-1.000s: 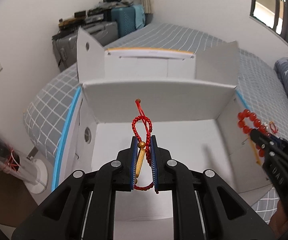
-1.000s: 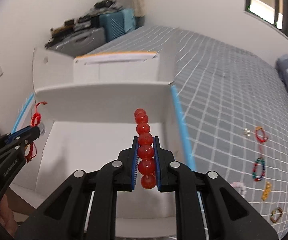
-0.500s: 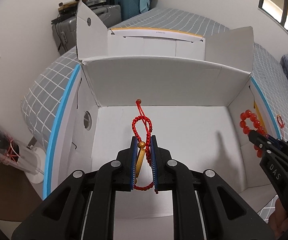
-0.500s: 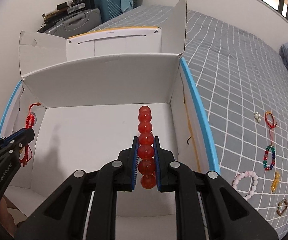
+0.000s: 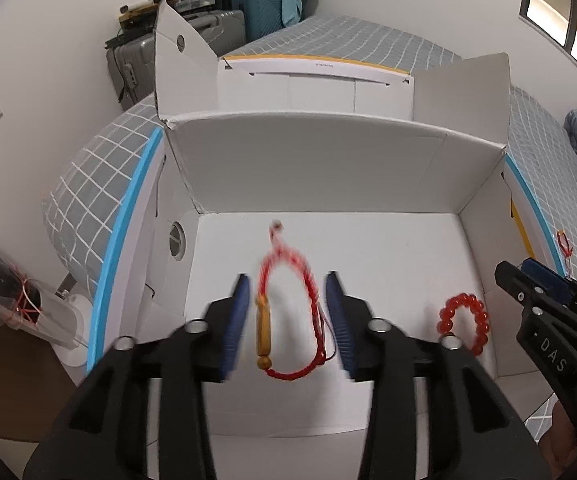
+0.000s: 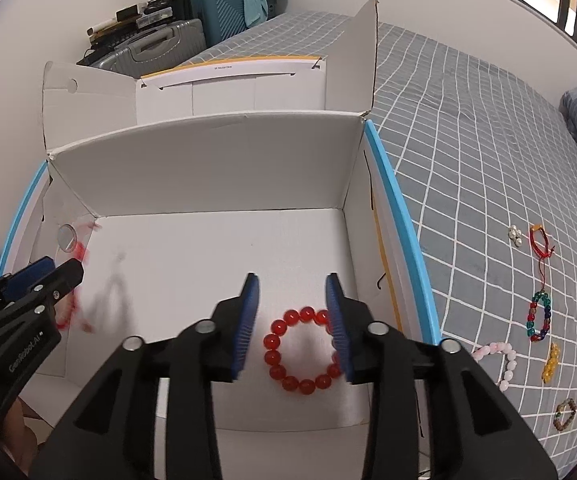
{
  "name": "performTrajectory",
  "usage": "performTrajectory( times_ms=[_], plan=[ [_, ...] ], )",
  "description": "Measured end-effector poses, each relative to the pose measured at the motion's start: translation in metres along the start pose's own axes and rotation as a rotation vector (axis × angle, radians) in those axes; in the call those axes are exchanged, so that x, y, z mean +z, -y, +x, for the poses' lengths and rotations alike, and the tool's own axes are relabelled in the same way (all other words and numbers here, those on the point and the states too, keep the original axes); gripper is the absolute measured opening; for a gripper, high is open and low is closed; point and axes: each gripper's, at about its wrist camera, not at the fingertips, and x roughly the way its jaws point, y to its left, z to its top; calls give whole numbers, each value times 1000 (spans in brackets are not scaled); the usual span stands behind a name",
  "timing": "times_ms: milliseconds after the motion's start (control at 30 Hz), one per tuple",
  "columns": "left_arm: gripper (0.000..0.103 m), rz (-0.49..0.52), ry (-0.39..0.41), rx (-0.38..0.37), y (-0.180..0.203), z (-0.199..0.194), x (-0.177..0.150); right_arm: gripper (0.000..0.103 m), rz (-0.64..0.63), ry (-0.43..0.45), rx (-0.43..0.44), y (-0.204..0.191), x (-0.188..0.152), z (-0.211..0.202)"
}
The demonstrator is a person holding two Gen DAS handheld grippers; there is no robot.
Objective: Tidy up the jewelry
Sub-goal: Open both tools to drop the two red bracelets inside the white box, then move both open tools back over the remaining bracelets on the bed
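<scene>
An open white cardboard box [image 5: 328,168] stands on the bed. Over its floor my left gripper [image 5: 288,312] has its jaws opening. The red cord bracelet [image 5: 262,332] with a wooden bar is blurred between the blue pads, which are not pressing on it. My right gripper [image 6: 291,312] also has its jaws opening, above the red bead bracelet [image 6: 272,342], which lies as a ring on the floor of the box [image 6: 208,168]. The left wrist view shows that red bead bracelet [image 5: 464,320] at the right, below the right gripper [image 5: 516,270]. In the right wrist view the left gripper [image 6: 62,268] enters from the left.
On the grey checked bed cover [image 6: 468,160] right of the box lie several more pieces: a pink bracelet [image 6: 500,360], a green and blue one [image 6: 538,316], a red cord one [image 6: 538,240] and a yellow one [image 6: 550,362]. Suitcases [image 5: 248,12] stand against the far wall.
Both grippers went from shut to parted. The red bead bracelet left the right jaws and now lies flat in the box. The cord bracelet came loose from the left pads.
</scene>
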Motion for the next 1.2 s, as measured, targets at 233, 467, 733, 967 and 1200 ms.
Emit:
performTrajectory(
  times_ms=[233,467,733,967,1200],
  plan=[
    [68,-6,28,13,-1,-7,1,66,-1,26,11,0,1,-8],
    [82,-1,64,11,1,-15,3,83,3,69,5,3,2,-21],
    [92,18,100,-11,18,-27,6,93,48,121,-21,25,2,-42],
    [95,39,127,-52,46,-40,9,94,52,167,-69,51,-5,-69],
    [96,106,190,-114,98,-66,6,94,86,207,-127,97,-19,-104]
  ],
)
